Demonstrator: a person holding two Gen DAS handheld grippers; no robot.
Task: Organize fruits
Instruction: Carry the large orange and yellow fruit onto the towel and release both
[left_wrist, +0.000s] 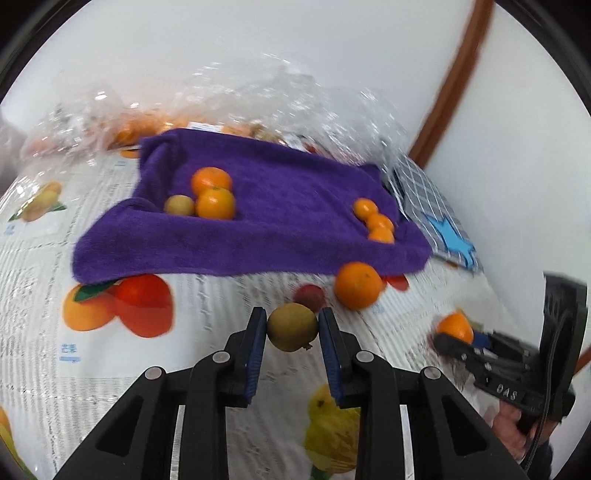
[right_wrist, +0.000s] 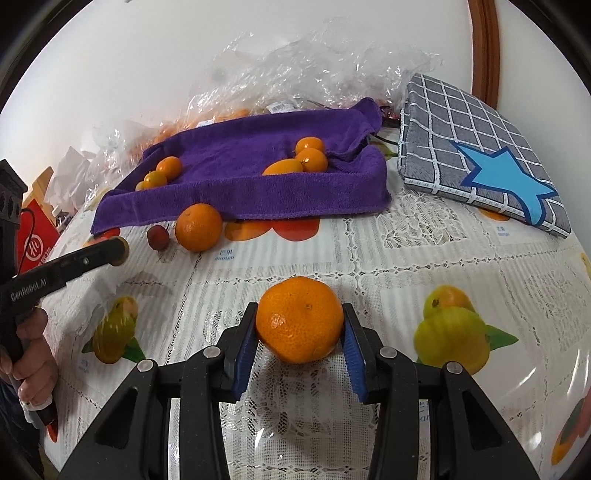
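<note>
the left gripper (left_wrist: 292, 334) pinches a small yellow-green fruit (left_wrist: 292, 327) between its blue pads, just above the worktop (left_wrist: 229, 295). the fruit is round and held only at its sides, so a quick swing toward the purple towel (left_wrist: 280, 206) could roll it out of the pads. on the towel, one group of two oranges and a pale fruit (left_wrist: 179, 205) sits at the left, and three small oranges (left_wrist: 376, 224) at the right; a drop into the wrong group would mix the sorts.

between gripper and towel lie a loose orange (left_wrist: 357, 285) and a small red fruit (left_wrist: 309, 297). a low pass could knock either, and they may roll off the worktop.

the right gripper (right_wrist: 300, 334) is clamped on a larger orange (right_wrist: 299, 319), low over the worktop. the soft peel may dent under too much squeeze. both grippers head for the same towel, so they could collide.
</note>
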